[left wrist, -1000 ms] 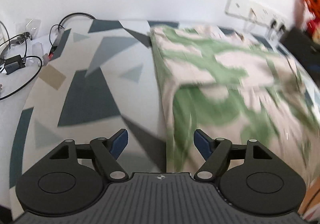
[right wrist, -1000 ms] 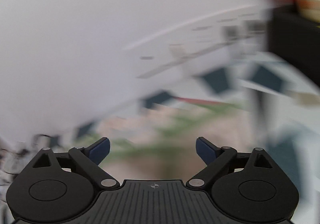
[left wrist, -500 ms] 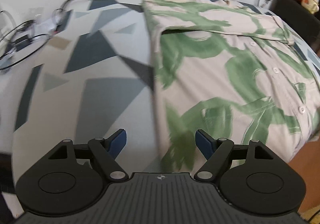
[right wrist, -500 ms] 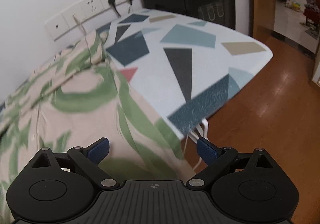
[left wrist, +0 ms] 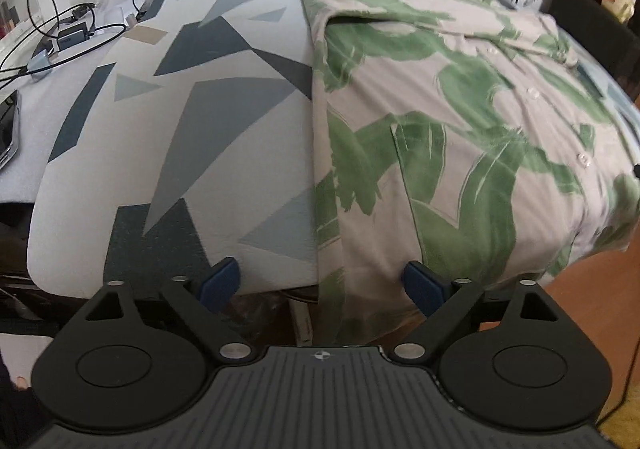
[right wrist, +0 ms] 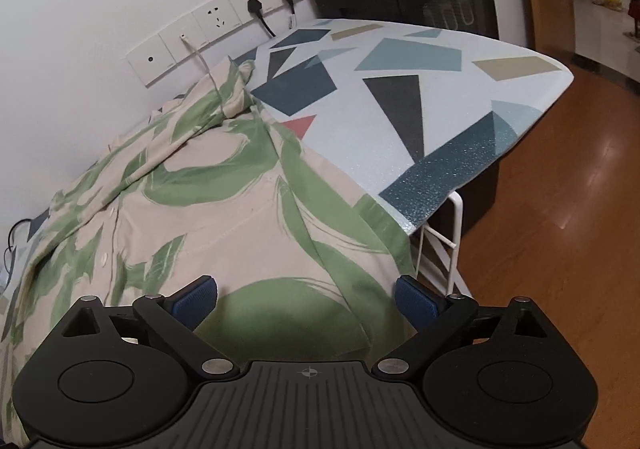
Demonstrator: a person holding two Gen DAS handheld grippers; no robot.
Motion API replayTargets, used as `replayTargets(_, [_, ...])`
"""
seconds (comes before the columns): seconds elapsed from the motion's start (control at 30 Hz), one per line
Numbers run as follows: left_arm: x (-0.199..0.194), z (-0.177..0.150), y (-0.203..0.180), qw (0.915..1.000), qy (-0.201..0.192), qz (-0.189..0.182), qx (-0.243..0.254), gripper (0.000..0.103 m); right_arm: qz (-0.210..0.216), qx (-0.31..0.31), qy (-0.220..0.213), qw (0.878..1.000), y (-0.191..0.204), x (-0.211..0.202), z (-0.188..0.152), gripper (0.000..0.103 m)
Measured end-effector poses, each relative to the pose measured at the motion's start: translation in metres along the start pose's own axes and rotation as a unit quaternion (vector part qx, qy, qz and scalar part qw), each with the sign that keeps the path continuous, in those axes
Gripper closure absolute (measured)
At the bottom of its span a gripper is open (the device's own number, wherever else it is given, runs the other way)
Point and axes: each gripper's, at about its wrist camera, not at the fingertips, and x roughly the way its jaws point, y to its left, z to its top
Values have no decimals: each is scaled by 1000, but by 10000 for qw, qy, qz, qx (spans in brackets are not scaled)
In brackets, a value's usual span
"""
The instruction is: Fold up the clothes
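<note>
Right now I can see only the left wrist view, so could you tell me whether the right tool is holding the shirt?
Observer: No. The right tool is open, poised at the near edge of the shirt.
Operator: Thank you. Is there any bare board beyond the shirt on that side?
Observer: Yes. The board runs uncovered past the shirt's right edge to a rounded end.
Operator: And what is under that end?
Observer: A white wire frame shows beneath it.
</note>
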Motion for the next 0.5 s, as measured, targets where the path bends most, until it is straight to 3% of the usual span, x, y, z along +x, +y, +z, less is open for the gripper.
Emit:
replayTargets(0.3, [-8,-33,-16,9997,151,-161,-116,11,-83,85,-43,9999,-35,-10,-2,9])
replayTargets(0.5, [12,-30,-5,9990,-108,-433,-60,16,9,55,295,9995,-37,-9,-24,11])
